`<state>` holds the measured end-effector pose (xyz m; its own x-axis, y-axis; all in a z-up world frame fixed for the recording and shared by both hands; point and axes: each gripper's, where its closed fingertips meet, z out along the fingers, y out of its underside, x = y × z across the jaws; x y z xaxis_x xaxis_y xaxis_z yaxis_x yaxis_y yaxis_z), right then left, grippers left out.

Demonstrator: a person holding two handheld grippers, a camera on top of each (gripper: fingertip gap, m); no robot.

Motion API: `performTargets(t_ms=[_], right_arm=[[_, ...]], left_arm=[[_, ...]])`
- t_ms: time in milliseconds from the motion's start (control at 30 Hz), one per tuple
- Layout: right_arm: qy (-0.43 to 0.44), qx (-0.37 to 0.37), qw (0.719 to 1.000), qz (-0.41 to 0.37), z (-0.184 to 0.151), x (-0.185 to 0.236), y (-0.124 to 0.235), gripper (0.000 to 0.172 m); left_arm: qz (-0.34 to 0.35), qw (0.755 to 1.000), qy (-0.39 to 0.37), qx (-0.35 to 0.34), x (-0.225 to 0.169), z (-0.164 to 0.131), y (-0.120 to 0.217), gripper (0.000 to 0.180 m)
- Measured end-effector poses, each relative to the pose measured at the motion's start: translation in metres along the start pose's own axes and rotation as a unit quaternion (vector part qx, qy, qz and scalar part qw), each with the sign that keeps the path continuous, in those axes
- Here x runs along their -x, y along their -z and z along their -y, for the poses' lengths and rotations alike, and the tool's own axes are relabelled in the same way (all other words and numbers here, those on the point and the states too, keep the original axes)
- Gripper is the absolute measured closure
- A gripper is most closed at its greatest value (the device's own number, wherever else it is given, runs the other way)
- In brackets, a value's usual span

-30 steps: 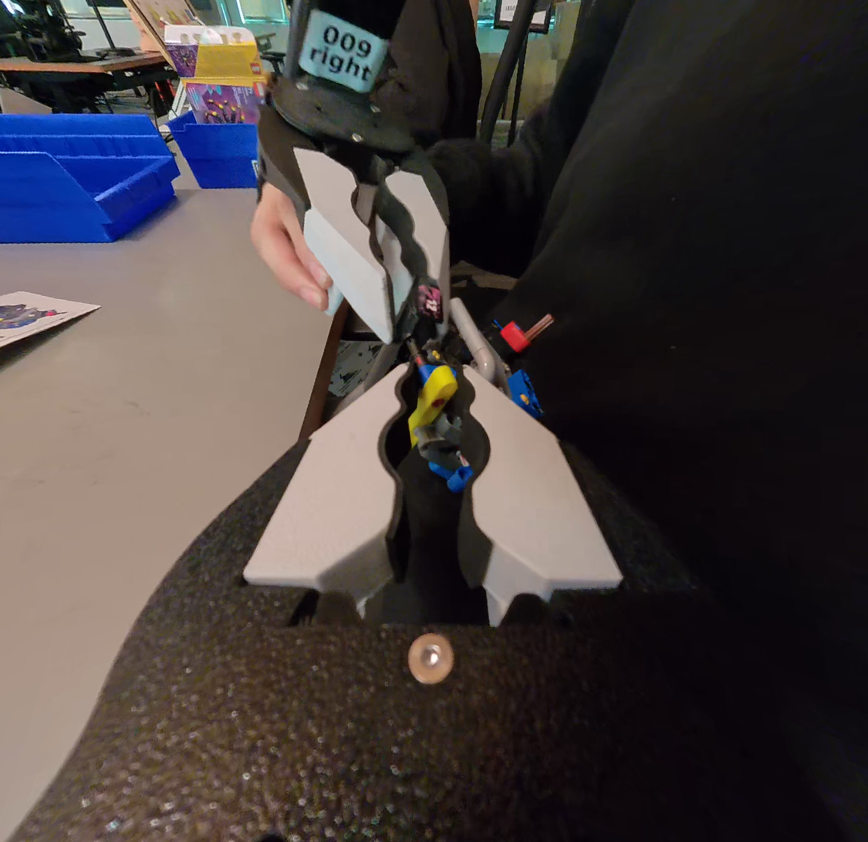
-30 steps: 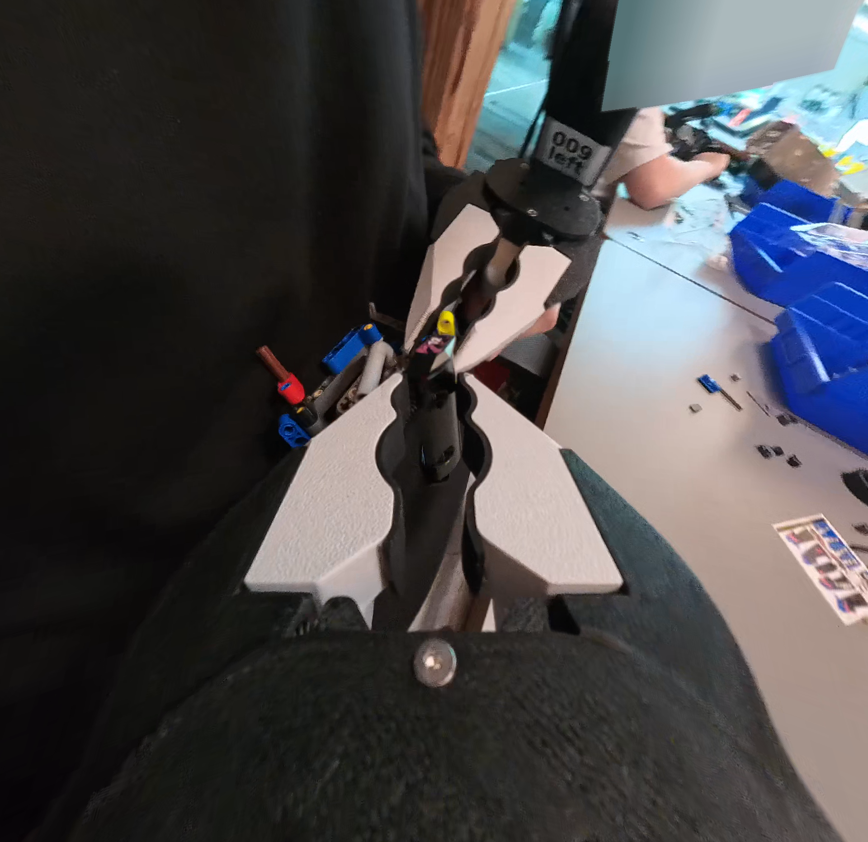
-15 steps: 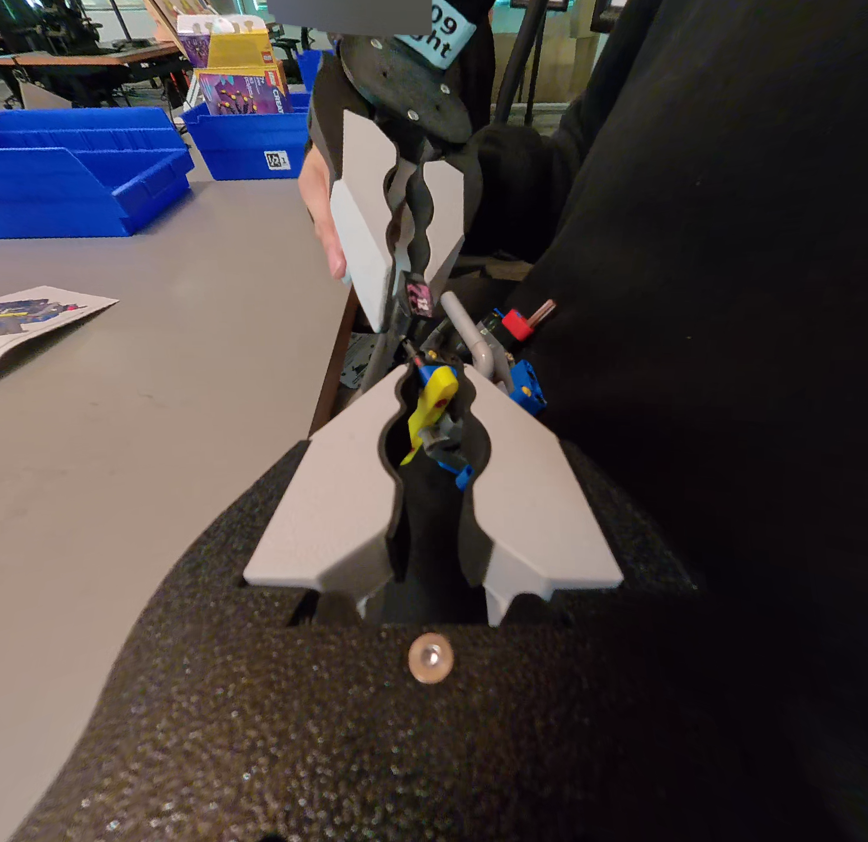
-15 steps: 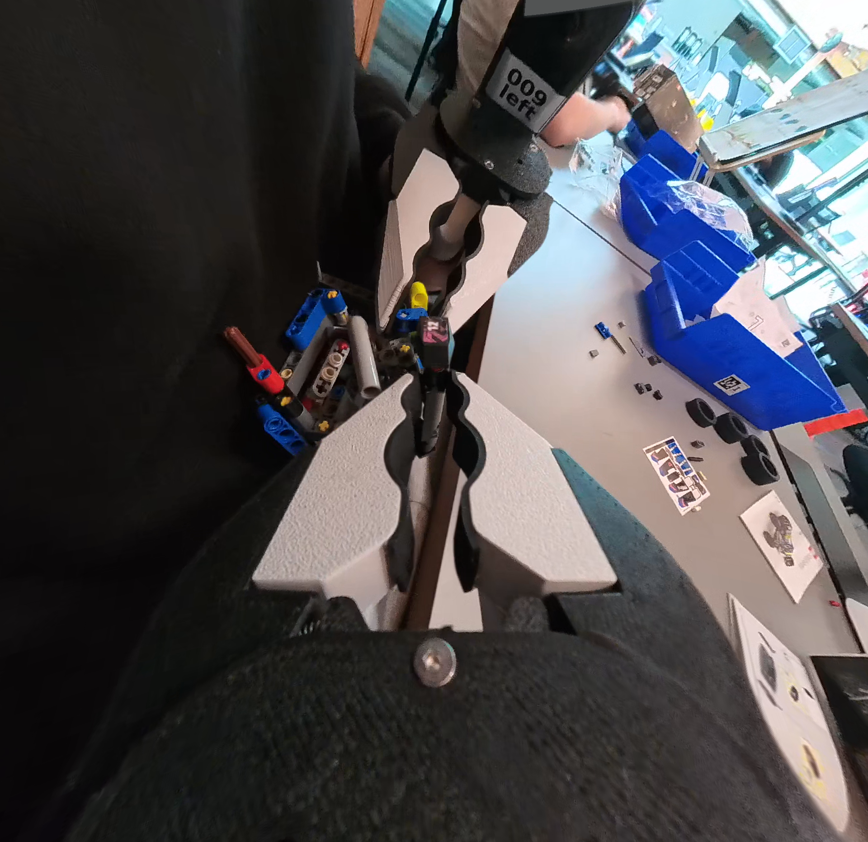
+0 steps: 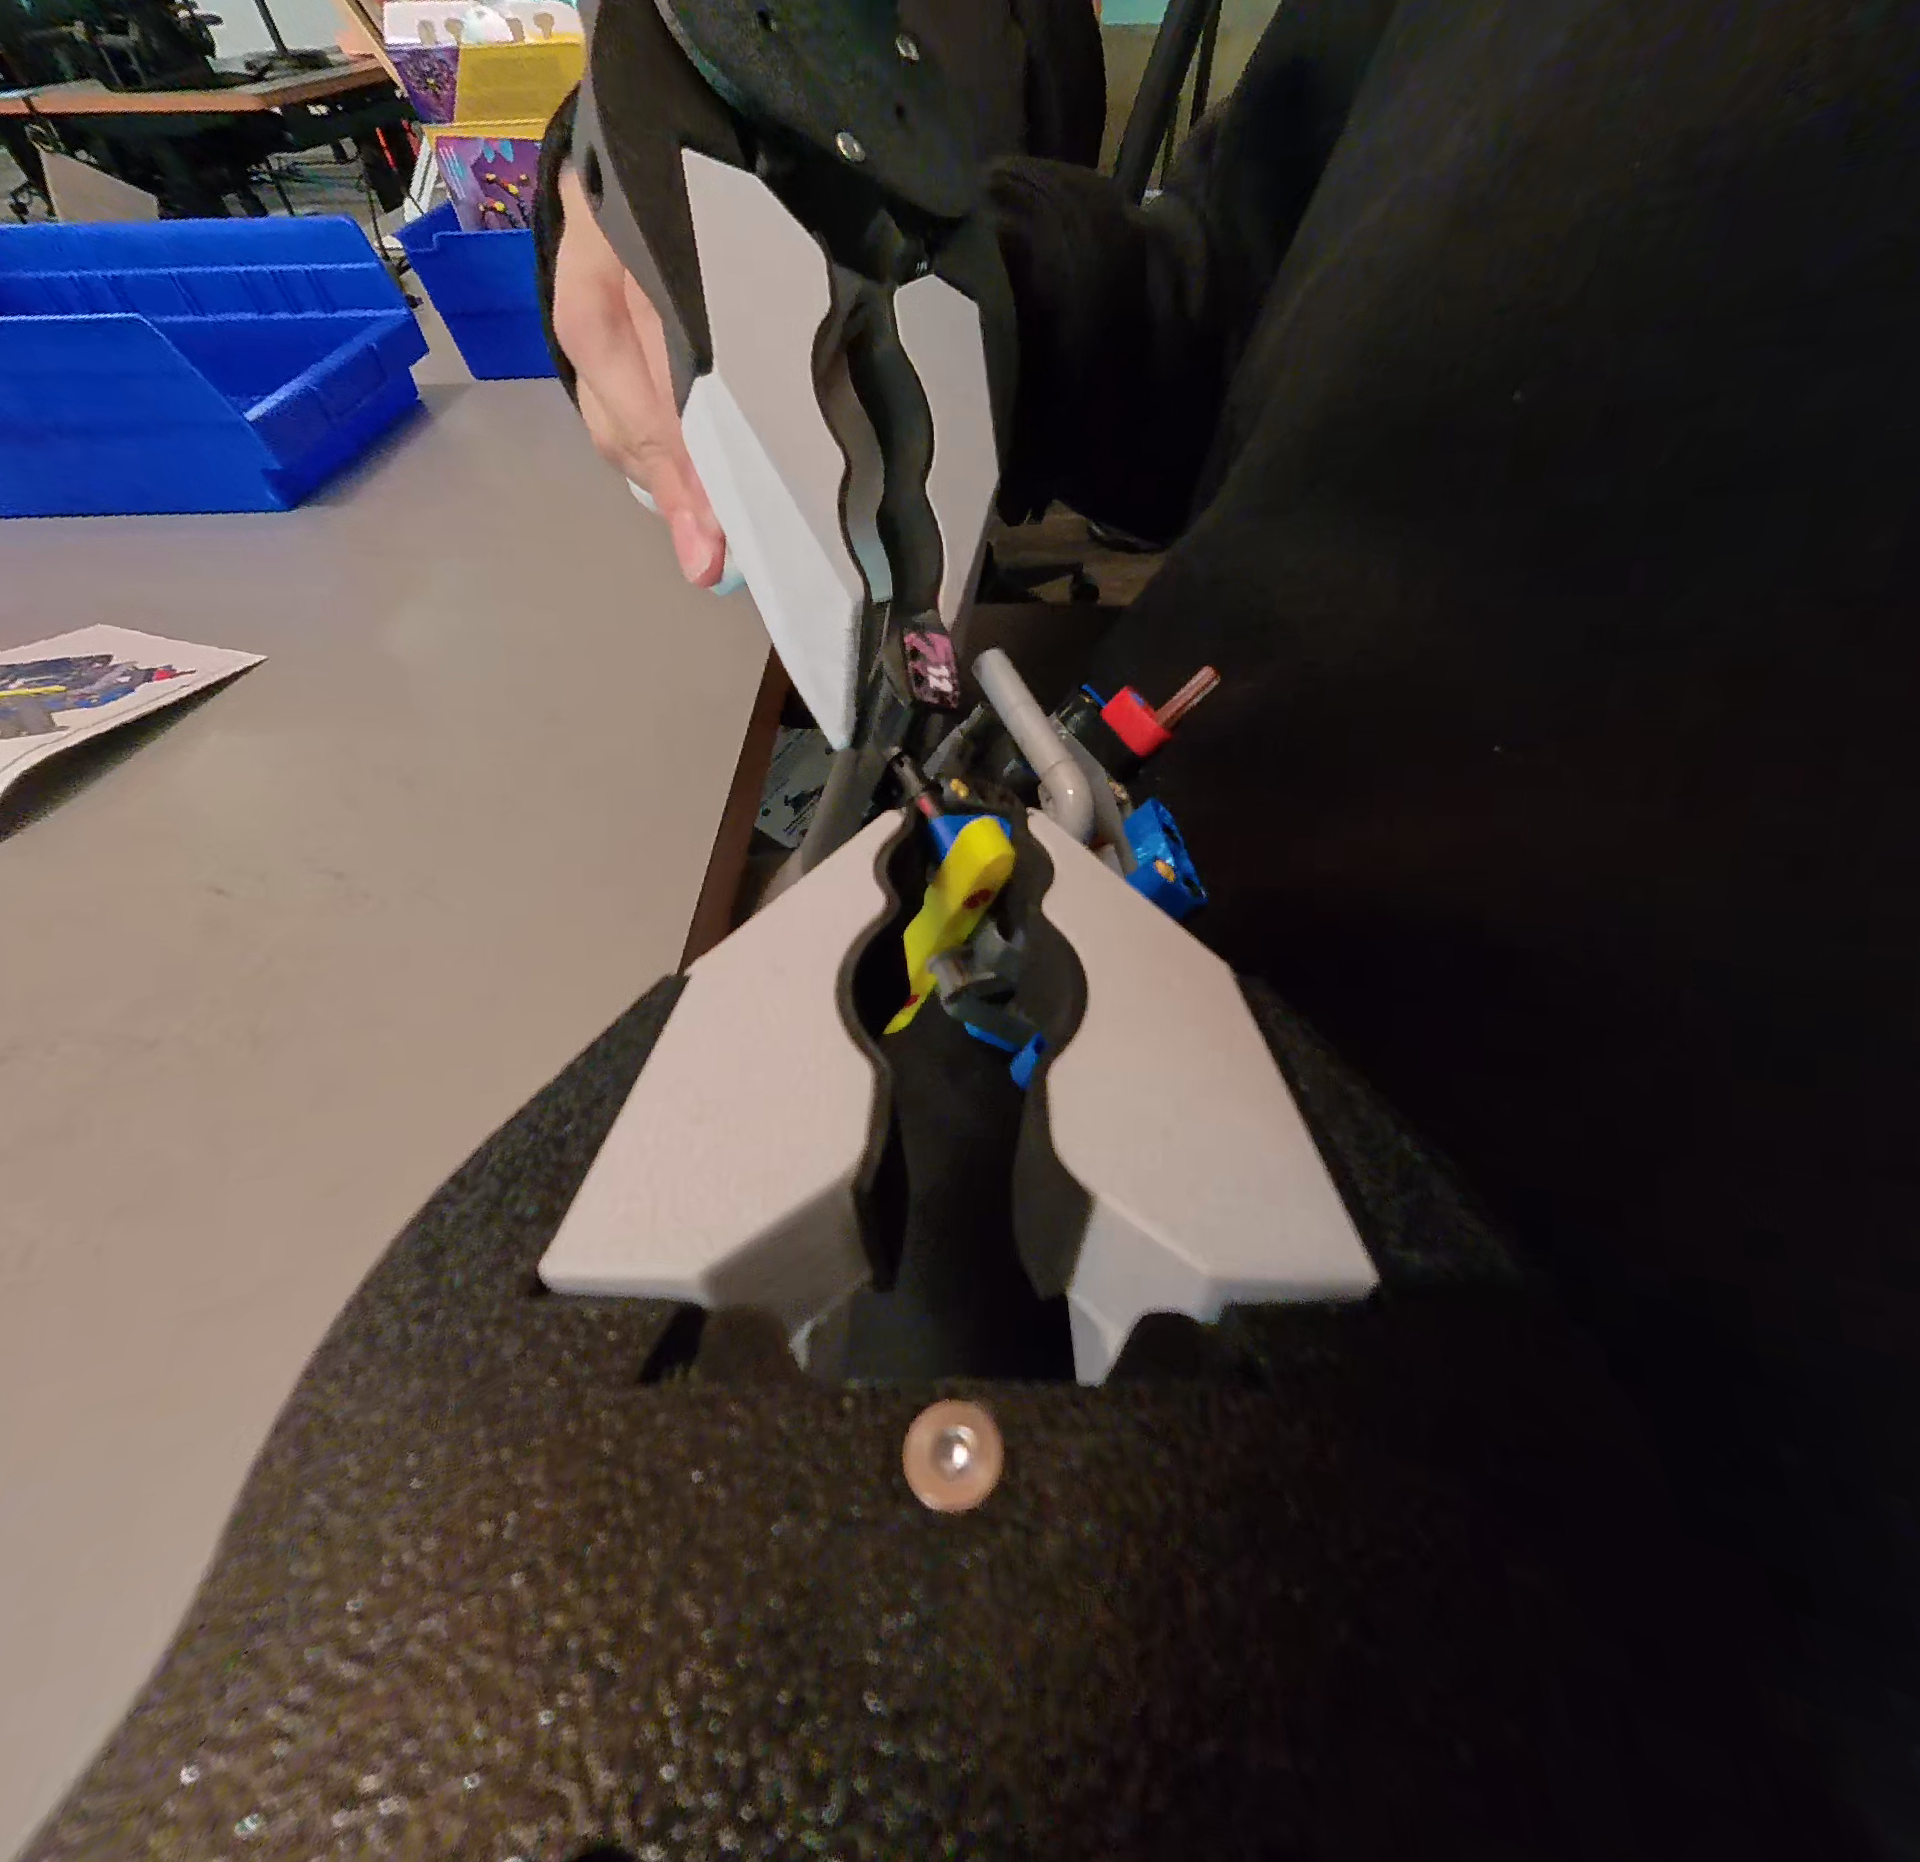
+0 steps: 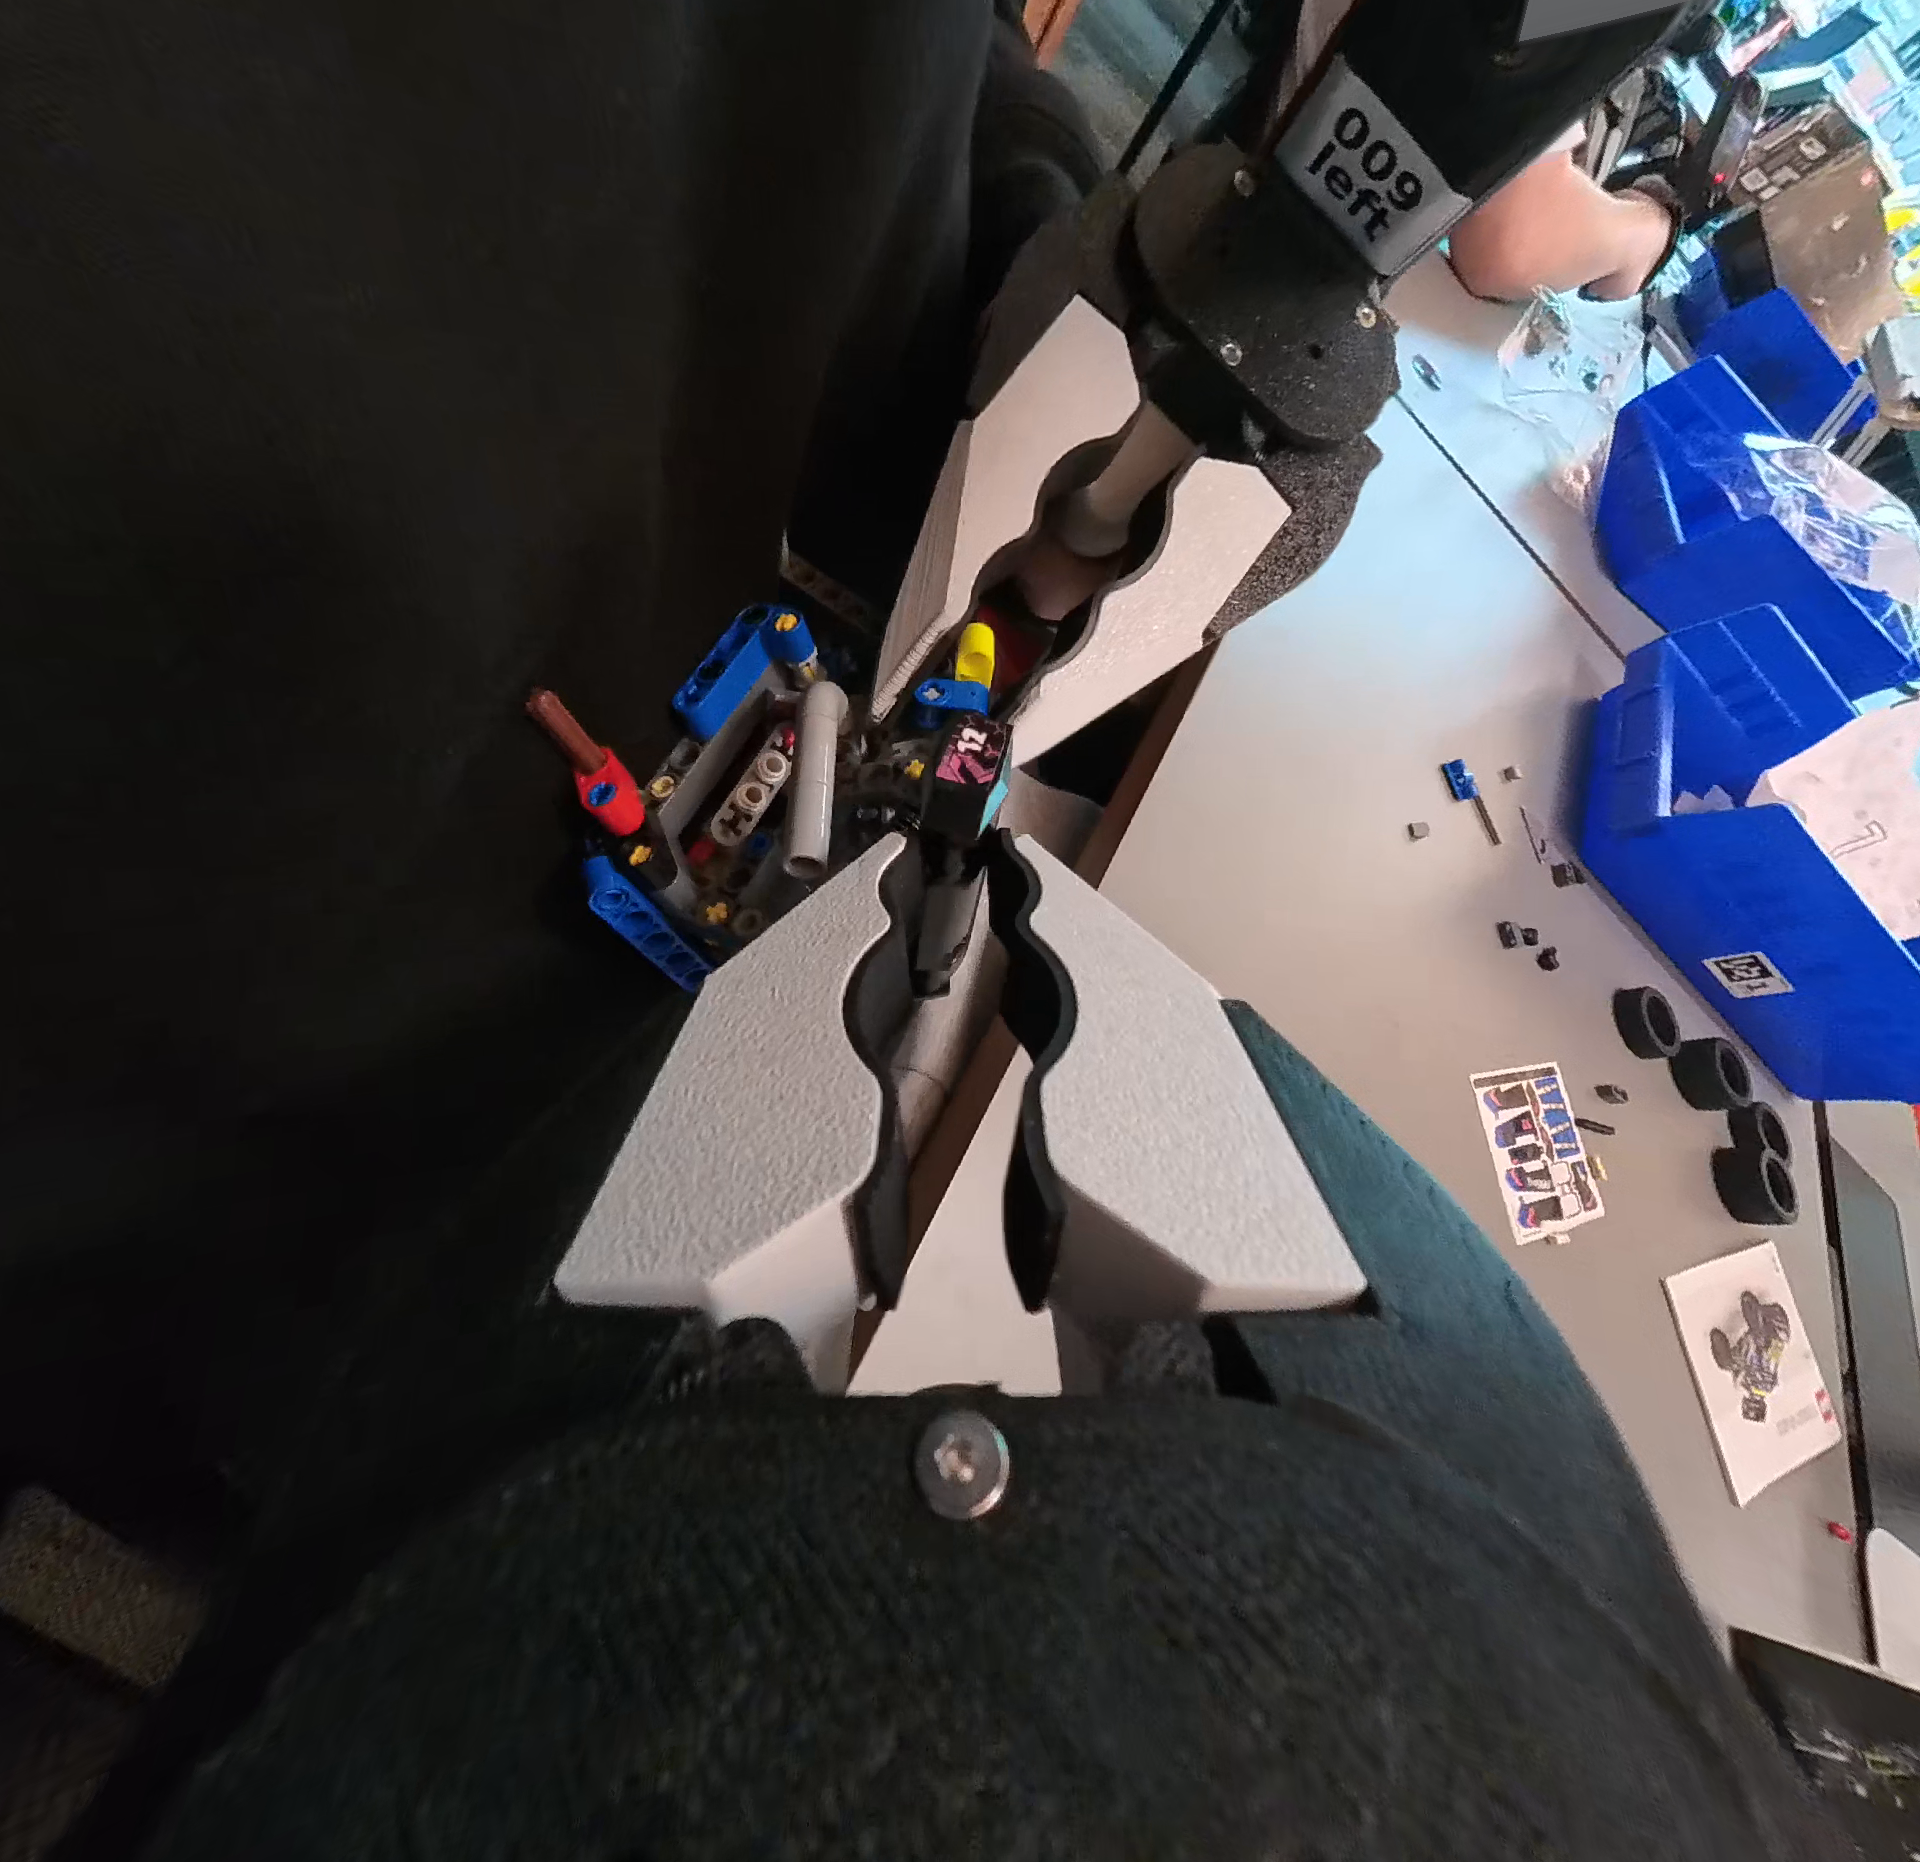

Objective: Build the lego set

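My left gripper (image 5: 966, 820) is shut on a toy brick assembly (image 5: 1070, 773) with a yellow piece (image 5: 961, 898), blue beams, a grey tube and a red connector, held off the table's edge against a person's black clothing. My right gripper (image 6: 951, 846) is shut on a long black piece with a pink sticker (image 6: 966, 778), whose end is against the assembly (image 6: 727, 804) beside the yellow piece (image 6: 975, 659). In the left wrist view the right gripper (image 5: 904, 669) comes down from above with the black piece (image 5: 930, 664). The left gripper (image 6: 956, 711) faces me in the right wrist view.
The grey table (image 5: 312, 877) carries blue bins (image 5: 187, 399) and a leaflet (image 5: 94, 690). The right wrist view shows more blue bins (image 6: 1766, 877), black tyres (image 6: 1704, 1074), a sticker sheet (image 6: 1538, 1152), small loose parts (image 6: 1465, 784) and a leaflet (image 6: 1756, 1365). The grippers are tip to tip, or close to it.
My right gripper's pads closed tighter on the black piece, then swung and rolled while keeping it at the assembly. My left gripper held the assembly nearly still.
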<state>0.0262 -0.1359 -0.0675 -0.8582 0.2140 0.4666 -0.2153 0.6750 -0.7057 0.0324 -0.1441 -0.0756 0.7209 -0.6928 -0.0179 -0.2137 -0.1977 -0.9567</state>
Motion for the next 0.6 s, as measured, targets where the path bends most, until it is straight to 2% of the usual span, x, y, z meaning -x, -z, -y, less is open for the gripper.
performTargets(t_ms=[233,400,600], right_arm=[[0.014,0.025,1.000,0.003,-0.004,0.000,-0.002,0.163],[-0.042,-0.069,0.996,-0.028,0.007,-0.007,0.005,0.161],[-0.039,-0.090,0.993,-0.060,0.012,-0.003,0.004,0.161]], left_arm=[[-0.001,1.000,0.007,-0.001,0.002,-0.002,0.000,0.168],[0.021,0.999,-0.021,-0.015,0.003,0.007,0.004,0.167],[0.015,1.000,-0.025,-0.011,-0.002,0.006,0.005,0.168]])
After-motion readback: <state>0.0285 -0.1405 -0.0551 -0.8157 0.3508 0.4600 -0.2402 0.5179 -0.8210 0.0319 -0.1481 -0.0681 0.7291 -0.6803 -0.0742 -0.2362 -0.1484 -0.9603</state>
